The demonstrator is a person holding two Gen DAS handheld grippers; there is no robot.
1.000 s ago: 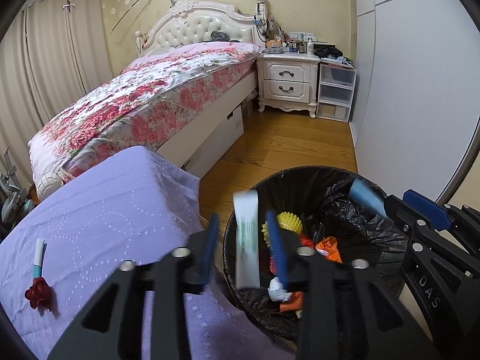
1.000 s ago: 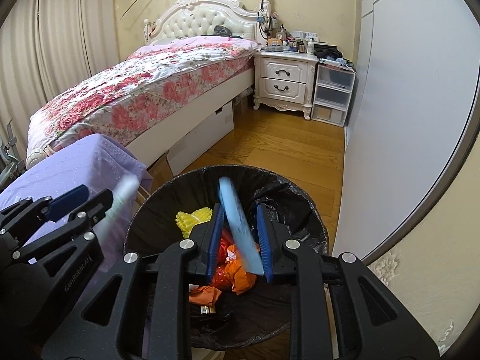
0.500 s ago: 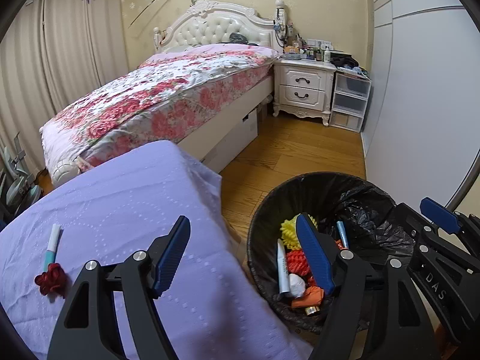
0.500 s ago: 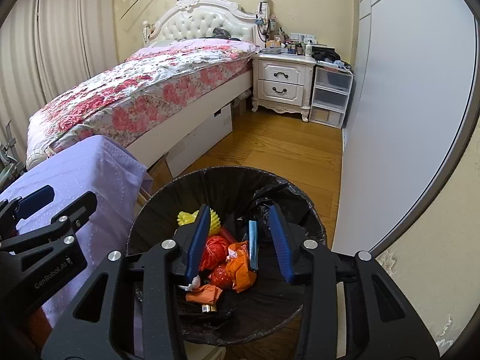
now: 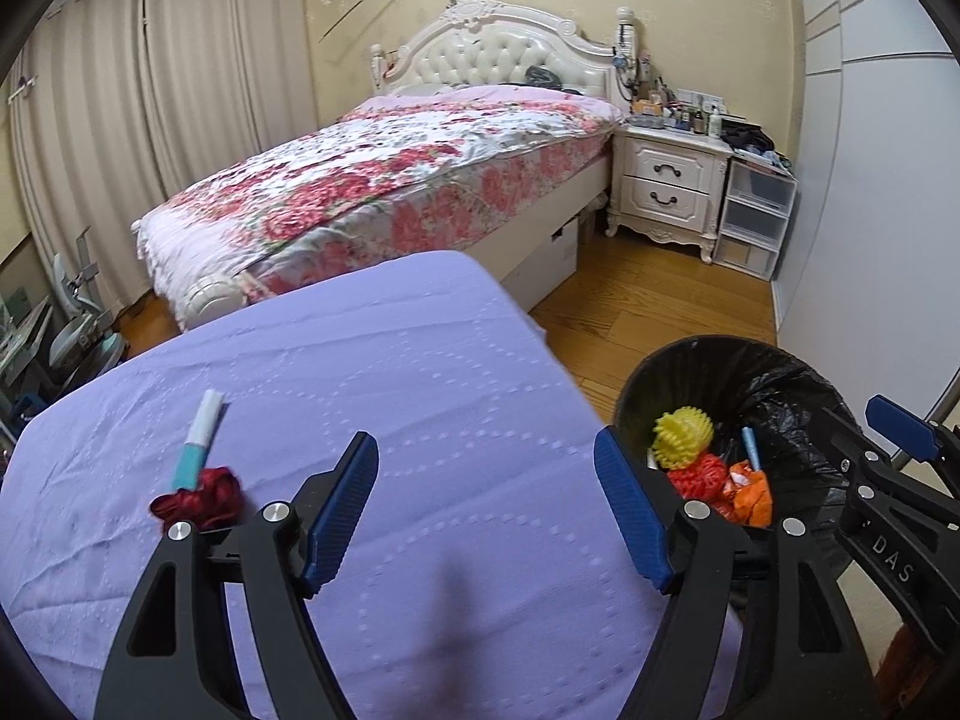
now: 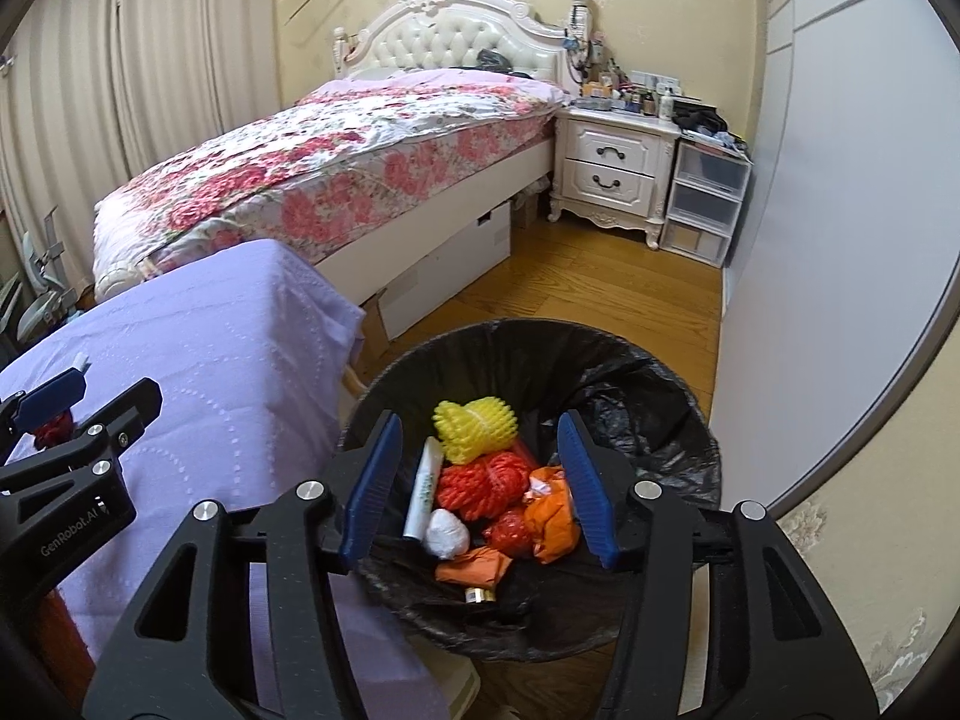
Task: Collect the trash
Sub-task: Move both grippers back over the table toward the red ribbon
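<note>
1. Trash bin (image 6: 600,342) – round, lined with a black bag, it stands on the wood floor just right of the table, with the wardrobe wall to its right.
2. Lilac tablecloth (image 5: 390,372) covers the table on the left; the floral bed (image 5: 384,180) lies beyond it at the far side.
3. Right gripper (image 6: 480,480) hangs over the bin mouth, its jaws opening and nothing between them.
4. Left gripper (image 5: 486,510) is above the near right part of the cloth – jaws spread wide, holding nothing.
5. Inside the bin: a yellow foam net (image 6: 474,426) at the far side, a red-orange foam net (image 6: 480,480) nearer, orange wrappers (image 6: 552,516), a white tube (image 6: 423,492) on the left and a white wad (image 6: 447,534).
6. On the cloth's left part lie a white-and-teal tube (image 5: 198,444) and, touching its near end, a dark red fabric flower (image 5: 198,501).
</note>
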